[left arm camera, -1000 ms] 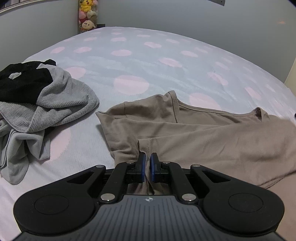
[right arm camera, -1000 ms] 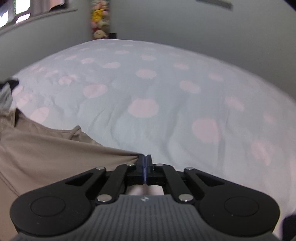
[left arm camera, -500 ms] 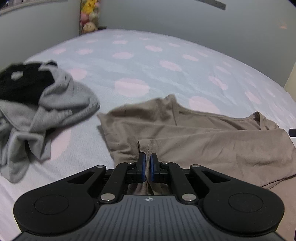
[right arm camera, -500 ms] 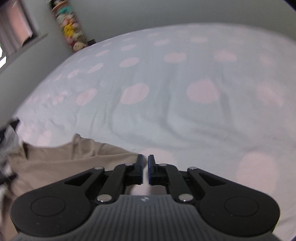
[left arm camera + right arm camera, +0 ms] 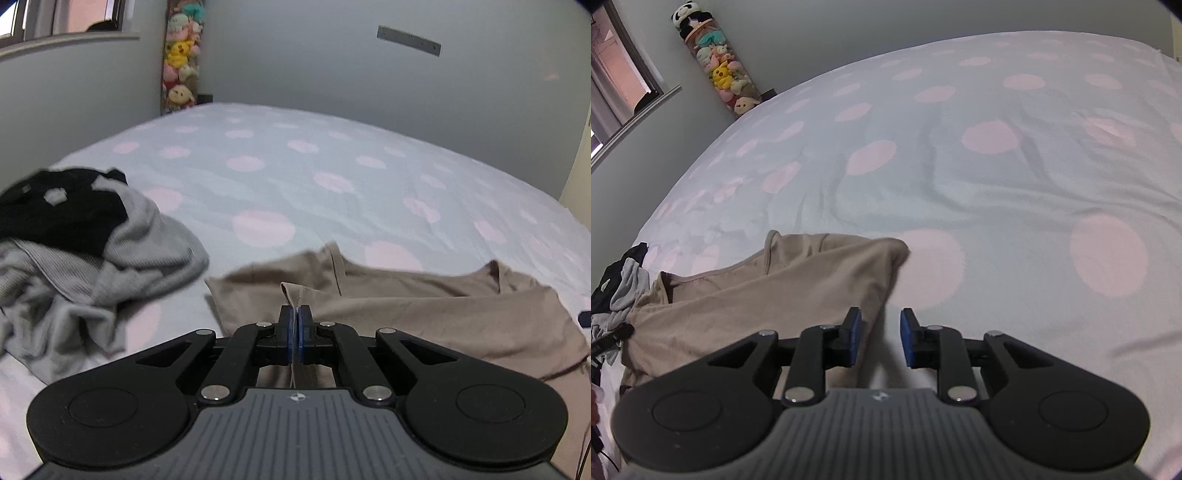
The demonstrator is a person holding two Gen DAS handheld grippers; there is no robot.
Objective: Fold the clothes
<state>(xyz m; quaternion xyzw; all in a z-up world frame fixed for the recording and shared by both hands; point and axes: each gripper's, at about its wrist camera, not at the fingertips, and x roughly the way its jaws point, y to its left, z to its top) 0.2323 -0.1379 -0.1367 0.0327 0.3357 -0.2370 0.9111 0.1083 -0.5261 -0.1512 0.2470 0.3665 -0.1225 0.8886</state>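
Note:
A beige T-shirt (image 5: 424, 314) lies spread on the bed, its collar toward the far side. My left gripper (image 5: 294, 314) is shut on a pinched fold of the shirt's near left edge, and the cloth stands up between the blue pads. In the right wrist view the same beige T-shirt (image 5: 768, 295) lies to the left. My right gripper (image 5: 880, 328) has its jaws opening. The shirt's right edge runs just inside the left pad (image 5: 854, 339), and neither pad presses on it.
A heap of grey and black clothes (image 5: 74, 236) lies on the bed to the left of the shirt. The bed sheet (image 5: 997, 192) is pale blue with pink dots. A column of plush toys (image 5: 181, 70) stands in the far corner by the grey wall.
The left gripper has lifted a little with its pinched fold of shirt. The right gripper rolled, opened and let go of the shirt's edge, which now lies on the bed.

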